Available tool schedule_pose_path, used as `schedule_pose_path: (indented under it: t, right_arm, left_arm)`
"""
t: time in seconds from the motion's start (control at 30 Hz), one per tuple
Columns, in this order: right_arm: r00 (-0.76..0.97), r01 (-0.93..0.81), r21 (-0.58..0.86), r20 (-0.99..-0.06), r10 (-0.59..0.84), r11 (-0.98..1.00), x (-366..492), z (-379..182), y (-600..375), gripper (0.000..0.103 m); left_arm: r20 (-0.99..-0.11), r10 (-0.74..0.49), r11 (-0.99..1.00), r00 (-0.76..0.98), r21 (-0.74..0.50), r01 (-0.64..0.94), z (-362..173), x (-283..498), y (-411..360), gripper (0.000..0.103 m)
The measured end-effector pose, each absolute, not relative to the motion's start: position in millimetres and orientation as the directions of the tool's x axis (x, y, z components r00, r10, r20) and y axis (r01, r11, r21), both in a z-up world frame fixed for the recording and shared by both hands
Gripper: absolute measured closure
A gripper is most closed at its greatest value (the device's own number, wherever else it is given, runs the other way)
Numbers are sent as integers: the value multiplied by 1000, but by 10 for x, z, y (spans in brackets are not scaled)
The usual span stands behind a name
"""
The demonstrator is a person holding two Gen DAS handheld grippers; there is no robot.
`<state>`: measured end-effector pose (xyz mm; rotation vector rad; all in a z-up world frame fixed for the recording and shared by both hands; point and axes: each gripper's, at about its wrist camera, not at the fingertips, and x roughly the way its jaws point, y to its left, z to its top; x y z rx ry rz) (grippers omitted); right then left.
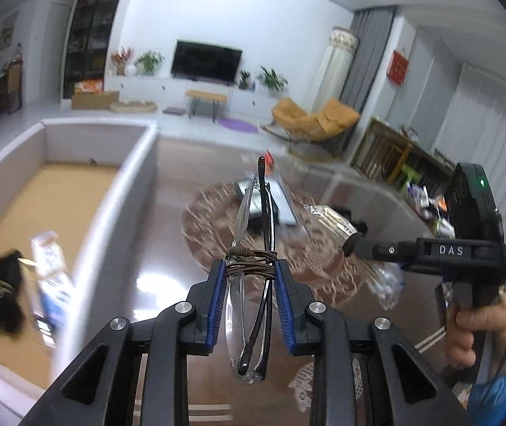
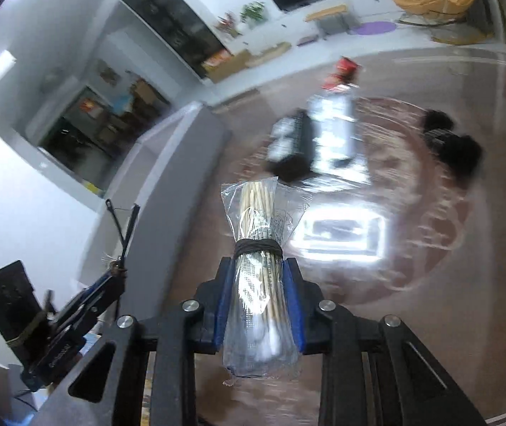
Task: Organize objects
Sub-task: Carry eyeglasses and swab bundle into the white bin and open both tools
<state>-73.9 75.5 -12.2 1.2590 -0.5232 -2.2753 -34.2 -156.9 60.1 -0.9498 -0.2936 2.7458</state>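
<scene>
The left gripper [image 1: 250, 277] is clamped on a folded pair of glasses [image 1: 258, 266], held clear above the bench [image 1: 153, 248]. Their long axis runs straight away from the camera: the temple tips and one clear lens point forward and up past the fingertips, while the other lens hangs back between the blue pads [image 1: 219, 294]. Brown cord is wound round the glasses at the grip, so the hinge itself is hard to read.

The right gripper [image 2: 258, 296] is clenched on a bag of cotton swabs [image 2: 257, 284], also lifted off the bench. The bundle lies along the fingers — wooden stick ends forward, white cotton tips back toward the camera — with a dark band round its middle at the fingertips. The bag's lower end is partly cut off behind the gripper frame.

Left of the glasses stands a grey-walled box [image 1: 86, 220] with a brown floor; inside lie a dark blurred thing, perhaps a comb or brush, and a blue-and-white packet. The items left on the patterned bench top are smeared by motion and cannot be made out.
</scene>
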Motion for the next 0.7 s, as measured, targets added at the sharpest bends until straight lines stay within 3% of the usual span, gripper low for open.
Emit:
schedule_pose_path:
  t: [0.17,0.33,0.5,0.53,0.57,0.63,0.7]
  right_arm:
    - [-429,344,610,-574,-697,-714,-765,313,13,74]
    - [-350,411,677,-502,-791,-611,-914,494,-857,74]
    - [-259,467,668,-523,-812,-579,-939,427,-1703,74]
    - [-236,477,661,-539,-808,-580,-934,365,-1864,71]
    - [-187,491,643,-581,-792,-588,-938,254,-2089,70]
    - [-126,488,613,-655,-745,-622,-934,42,-2336,36]
    - [-138,492,588,-676,-724,-642,-876,-48,-2378,32]
  left_arm:
    - [-564,178,-973,-806,-222,-59,917,-318,-2212,76]
    - [-609,-2,-987,-793,-127,100,879,-410,-2997,76]
    - [-687,-135,-974,-714,-42,224,565,-536,-3533,74]
    - [-706,-165,-968,-688,-18,250,481,-574,-3595,70]
    - [-731,-187,-962,-656,2,272,380,-622,-3647,51]
    - [-765,-220,-946,-605,17,323,211,-658,-3737,25]
    - [-765,-221,-937,-606,-7,350,140,-577,-3765,24]
